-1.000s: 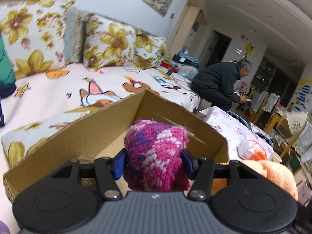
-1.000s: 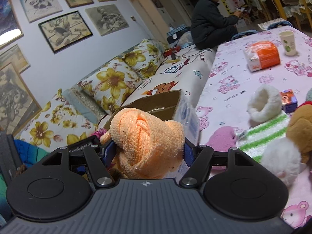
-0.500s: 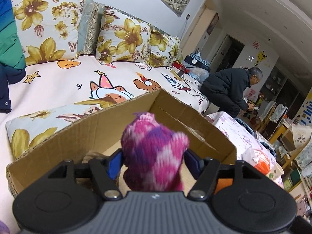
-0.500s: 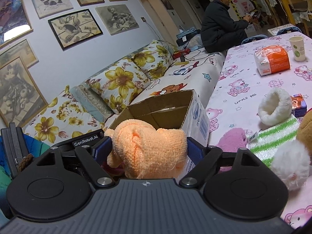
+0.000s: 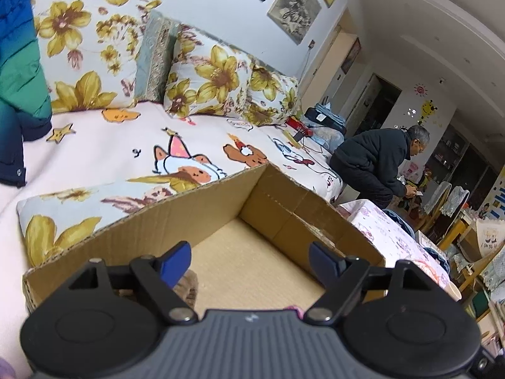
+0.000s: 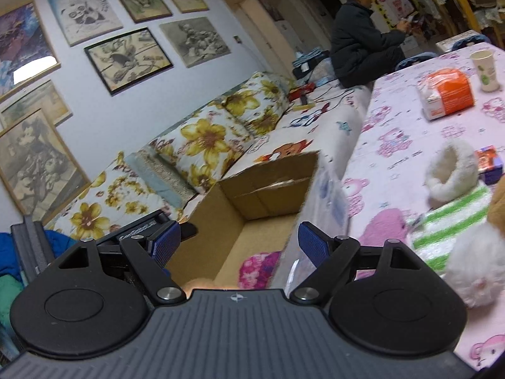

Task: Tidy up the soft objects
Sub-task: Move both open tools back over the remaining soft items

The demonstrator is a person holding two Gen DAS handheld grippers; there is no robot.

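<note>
An open cardboard box (image 5: 202, 218) sits between the sofa and the table; it also shows in the right wrist view (image 6: 268, 195). My left gripper (image 5: 251, 260) is open and empty above the box. My right gripper (image 6: 240, 244) is open and empty over the box's near end. The pink-purple knitted item (image 6: 257, 268) lies on the box floor, and a sliver of the orange knitted item (image 6: 202, 284) shows just beyond the right gripper body. A pink edge (image 5: 292, 309) peeks beyond the left gripper body.
On the pink table lie a white fluffy item (image 6: 448, 173), a green-striped cloth (image 6: 448, 224), a pink soft item (image 6: 385, 230), a white plush (image 6: 473, 268), an orange packet (image 6: 448, 93) and a cup (image 6: 486, 69). Floral cushions (image 5: 208, 75) line the sofa. A person (image 5: 375, 164) crouches beyond.
Both grippers opened. The pink-purple knit left the left gripper and the orange knit left the right gripper; both dropped into the box.
</note>
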